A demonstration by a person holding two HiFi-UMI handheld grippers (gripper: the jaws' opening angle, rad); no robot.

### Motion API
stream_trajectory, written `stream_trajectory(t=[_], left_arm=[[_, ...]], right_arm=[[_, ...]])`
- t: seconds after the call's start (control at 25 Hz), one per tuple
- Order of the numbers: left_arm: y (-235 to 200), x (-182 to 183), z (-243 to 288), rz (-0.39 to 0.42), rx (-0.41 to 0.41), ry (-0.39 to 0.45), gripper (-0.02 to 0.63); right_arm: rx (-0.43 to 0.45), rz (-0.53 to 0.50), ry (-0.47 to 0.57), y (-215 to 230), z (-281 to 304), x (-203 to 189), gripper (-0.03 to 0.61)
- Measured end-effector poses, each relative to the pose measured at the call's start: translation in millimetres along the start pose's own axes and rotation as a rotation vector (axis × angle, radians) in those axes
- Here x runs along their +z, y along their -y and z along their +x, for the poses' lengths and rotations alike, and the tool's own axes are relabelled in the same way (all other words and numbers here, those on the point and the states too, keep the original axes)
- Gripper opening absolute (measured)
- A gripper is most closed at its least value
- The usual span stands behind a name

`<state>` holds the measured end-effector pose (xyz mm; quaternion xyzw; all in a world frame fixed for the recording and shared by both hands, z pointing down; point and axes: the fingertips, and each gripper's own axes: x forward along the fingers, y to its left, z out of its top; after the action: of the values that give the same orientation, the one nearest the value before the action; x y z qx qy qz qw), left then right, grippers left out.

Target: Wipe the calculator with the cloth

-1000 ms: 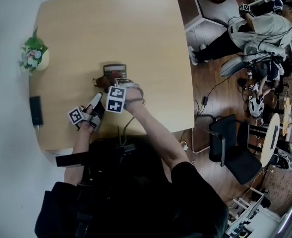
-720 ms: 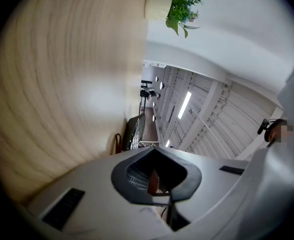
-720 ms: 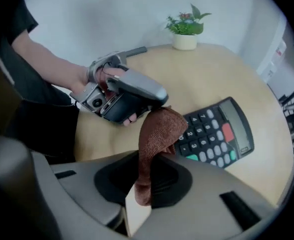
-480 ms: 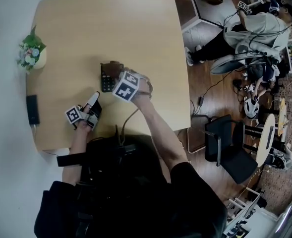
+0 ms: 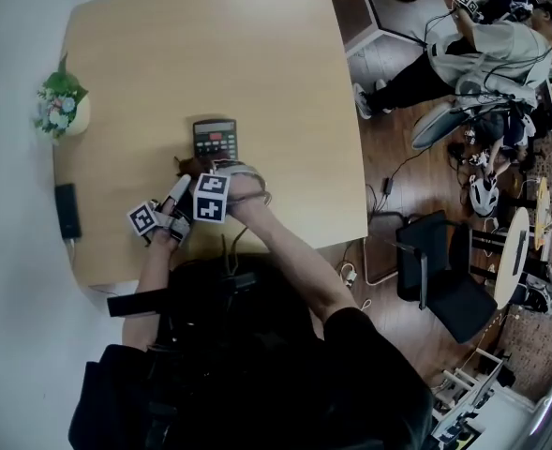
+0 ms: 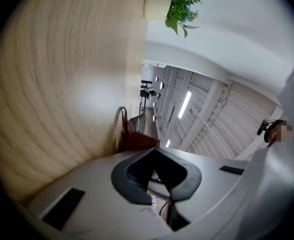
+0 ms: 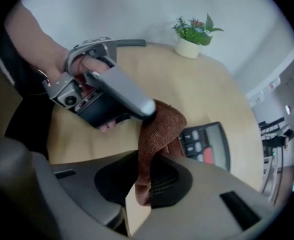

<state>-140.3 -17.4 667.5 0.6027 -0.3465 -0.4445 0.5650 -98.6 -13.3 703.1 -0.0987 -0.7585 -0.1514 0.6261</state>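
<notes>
A dark calculator (image 5: 215, 139) with a grey display and a red key lies on the light wooden table (image 5: 210, 54). The right gripper view shows the calculator (image 7: 206, 144) just beyond the jaws. My right gripper (image 5: 203, 174) points steeply down, shut on a brown cloth (image 5: 189, 165) bunched at the calculator's near edge. The cloth (image 7: 159, 126) hangs between the right gripper (image 7: 146, 181) jaws. My left gripper (image 5: 177, 188) lies nearly level on the table, shut, its tip against the cloth (image 6: 134, 140). The left gripper (image 6: 156, 171) holds nothing.
A small potted plant (image 5: 62, 101) stands at the table's left edge, and a flat black device (image 5: 67, 211) lies near the left front corner. A black chair (image 5: 435, 270) stands right of the table. A person (image 5: 486, 50) sits at the far right.
My right gripper swept the cloth over the calculator and drew back toward me, so the calculator now shows whole. The left gripper stayed put.
</notes>
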Motion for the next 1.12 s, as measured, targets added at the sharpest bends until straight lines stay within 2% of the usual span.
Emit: stream_trajectory(t=[0.12,0.24,0.36,0.48,0.6,0.72,0.8,0.88,1.12], left_arm=[[3.0,-5.0,1.8,-0.003,-0.006,-0.016,0.002],[8.8,-16.8,9.3,0.001,-0.039,-0.067,-0.003],[13.7,-26.0,23.7,0.003,-0.071,-0.094,-0.005],[9.7,-32.5,36.3,0.001,-0.066,-0.095,-0.005],[-4.8,-31.4,37.7,-0.019,-0.007,-0.071,-0.002],[-4.1,-29.7,39.0,-0.02,-0.005,-0.056,-0.002],[-4.3,-30.2,39.8,-0.008,0.0,-0.056,-0.002],[-5.5,-30.1,39.8,-0.005,0.002,-0.058,-0.002],[-4.0,-28.1,38.9,-0.008,0.004,-0.058,-0.001]], right_arm=[[0.137,0.096,0.038,-43.7,-2.3,-12.4,0.052],[0.189,0.254,0.098,-50.9,-17.0,-35.2,0.052],[0.133,0.408,0.159,-12.1,-40.7,-61.7,0.052],[-0.029,0.474,0.187,52.0,-65.5,-82.1,0.052],[-0.193,0.429,0.195,105.4,-81.8,-80.6,0.052],[-0.314,0.272,0.135,133.0,-72.9,-68.9,0.052],[-0.316,0.164,0.081,129.7,-51.8,-62.3,0.052],[-0.278,0.089,0.043,111.8,-31.7,-58.4,0.052],[-0.199,-0.033,-0.001,41.0,-14.2,-56.2,0.052]])
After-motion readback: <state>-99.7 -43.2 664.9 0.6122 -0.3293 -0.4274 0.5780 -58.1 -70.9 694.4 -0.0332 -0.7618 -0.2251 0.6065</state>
